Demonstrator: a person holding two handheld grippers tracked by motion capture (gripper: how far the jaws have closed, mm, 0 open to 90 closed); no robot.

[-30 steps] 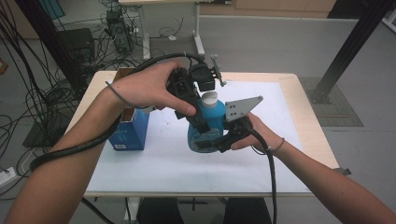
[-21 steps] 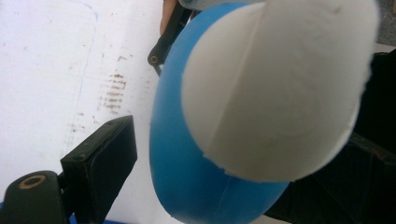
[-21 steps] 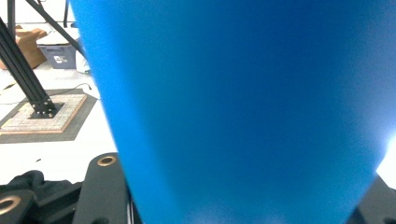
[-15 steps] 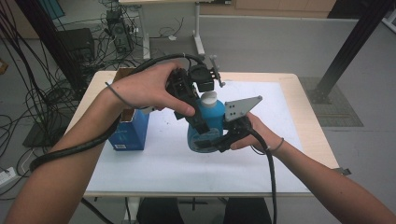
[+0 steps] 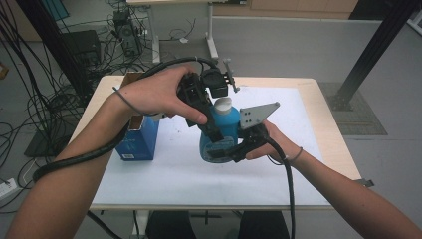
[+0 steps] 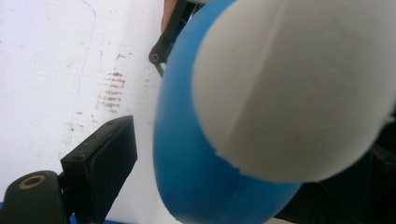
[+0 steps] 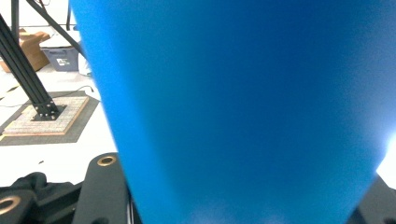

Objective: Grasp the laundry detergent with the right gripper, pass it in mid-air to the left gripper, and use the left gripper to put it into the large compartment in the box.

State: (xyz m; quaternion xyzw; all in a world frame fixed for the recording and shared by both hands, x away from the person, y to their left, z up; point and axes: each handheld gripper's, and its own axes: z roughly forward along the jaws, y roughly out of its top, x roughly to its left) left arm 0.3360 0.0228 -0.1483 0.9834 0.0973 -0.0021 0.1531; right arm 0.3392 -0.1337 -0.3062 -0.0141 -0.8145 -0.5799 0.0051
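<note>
- The blue plastic bottle with a white screw cap point(image 5: 221, 130) stands upright near the middle of the white-covered counter point(image 5: 308, 129), held between the two hand-held grippers.
- The right hand-held gripper point(image 5: 234, 149) is clamped on the lower body of the bottle from the person's right side. In the right gripper view the blue wall point(image 7: 243, 107) sits between the black jaws.
- The left hand-held gripper point(image 5: 215, 127) comes down from above. Its jaws stand either side of the white cap point(image 6: 294, 88); one black jaw pad point(image 6: 100, 161) shows clear of the bottle with counter visible between, so that side is not pressing. I judge this gripper open around the cap, not yet gripping it.
- Compared with the pictures from a second and half a second ago, nothing has shifted: both hands, the bottle and the box sit in the same places. My reading is a pause with the bottle steadied and the cap lined up, so closing on the cap and twisting seems the next step.
- A blue cardboard box point(image 5: 137, 142) stands just left of the bottle, under the left forearm. It carries white print, too small to read. No label or brand is legible on the bottle.
</note>
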